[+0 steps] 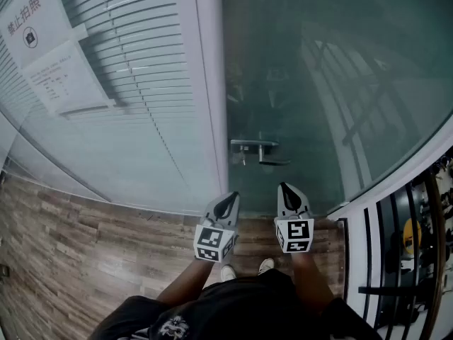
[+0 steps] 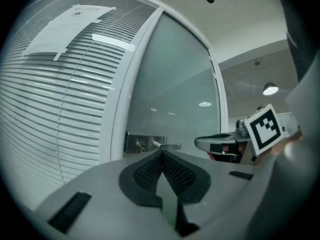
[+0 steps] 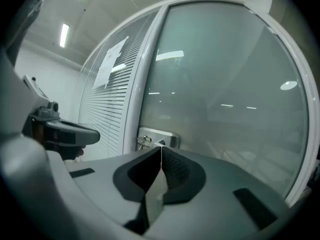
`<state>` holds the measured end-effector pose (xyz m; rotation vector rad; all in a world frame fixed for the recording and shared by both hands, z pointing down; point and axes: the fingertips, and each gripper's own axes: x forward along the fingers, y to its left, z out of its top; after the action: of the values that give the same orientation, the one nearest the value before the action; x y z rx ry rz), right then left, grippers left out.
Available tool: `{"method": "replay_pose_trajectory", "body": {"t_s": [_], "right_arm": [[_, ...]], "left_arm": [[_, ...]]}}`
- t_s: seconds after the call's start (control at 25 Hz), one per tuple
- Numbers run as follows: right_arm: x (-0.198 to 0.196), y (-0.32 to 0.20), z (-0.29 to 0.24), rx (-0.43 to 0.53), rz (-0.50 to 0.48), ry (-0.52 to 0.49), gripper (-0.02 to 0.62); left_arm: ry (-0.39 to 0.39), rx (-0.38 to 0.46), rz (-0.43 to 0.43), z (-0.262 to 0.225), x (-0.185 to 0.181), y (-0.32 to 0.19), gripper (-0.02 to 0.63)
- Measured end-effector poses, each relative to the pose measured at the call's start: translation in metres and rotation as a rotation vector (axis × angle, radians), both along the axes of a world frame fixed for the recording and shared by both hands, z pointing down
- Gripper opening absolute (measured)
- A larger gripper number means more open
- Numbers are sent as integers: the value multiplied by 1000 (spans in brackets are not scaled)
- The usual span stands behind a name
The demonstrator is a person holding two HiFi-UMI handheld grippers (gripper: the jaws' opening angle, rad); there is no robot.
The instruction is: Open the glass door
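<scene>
The head view looks steeply down on the frosted glass door (image 1: 318, 69); both gripper views face it level and close, sharing its silver lever handle (image 1: 256, 147).

Free space up to glass door (image 1: 318, 83)
</scene>
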<state>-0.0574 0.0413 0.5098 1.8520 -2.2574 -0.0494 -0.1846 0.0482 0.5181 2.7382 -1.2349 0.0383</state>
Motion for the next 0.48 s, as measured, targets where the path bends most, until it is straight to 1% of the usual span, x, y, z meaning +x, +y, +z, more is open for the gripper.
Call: {"method": "replay_pose_trajectory", "body": {"t_s": [0.12, 0.24, 0.28, 0.36, 0.4, 0.48], "right_arm": [[0, -13, 9, -70, -67, 21, 18], [1, -26, 7, -101, -140, 83, 26], [-2, -31, 5, -107, -173, 112, 43], [-9, -39, 2, -125, -247, 202, 117], [-11, -44, 2, -134, -280, 268, 143], [-14, -56, 5, -158, -347, 420, 158]], "left_arm": [[-9, -18, -3, 7, 3, -8, 6], [-13, -30, -13, 12, 8, -21, 6], [-16, -34, -19, 13, 9, -25, 6], [-20, -37, -31, 17, 12, -33, 6], [-22, -37, -38, 18, 13, -37, 6], [-23, -37, -50, 20, 16, -46, 6]]}}
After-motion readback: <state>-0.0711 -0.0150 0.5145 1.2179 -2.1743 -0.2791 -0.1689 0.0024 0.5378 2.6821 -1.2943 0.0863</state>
